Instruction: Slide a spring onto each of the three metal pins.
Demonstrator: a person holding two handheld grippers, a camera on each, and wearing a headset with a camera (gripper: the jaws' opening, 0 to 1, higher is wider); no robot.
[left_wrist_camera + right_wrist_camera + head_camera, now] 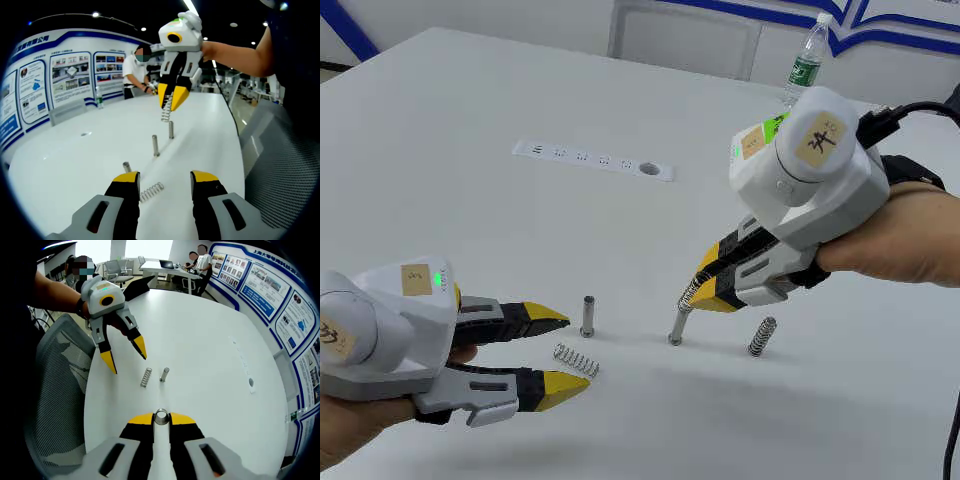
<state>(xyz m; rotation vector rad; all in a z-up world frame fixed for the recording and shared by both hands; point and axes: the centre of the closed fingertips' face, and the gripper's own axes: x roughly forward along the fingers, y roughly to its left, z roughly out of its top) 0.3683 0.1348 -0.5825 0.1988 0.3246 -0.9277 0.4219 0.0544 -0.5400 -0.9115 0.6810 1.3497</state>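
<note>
The right gripper (705,295) is pinching one spring (690,293); two other springs (575,360) are sitting on the table (470,200). The left gripper (570,352) is gaping empty near two pins (587,316).

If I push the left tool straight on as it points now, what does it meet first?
Probably the loose spring, lying on the table just ahead, between the open jaws of the left tool. An upright pin stands beyond it; depth is unclear.
</note>
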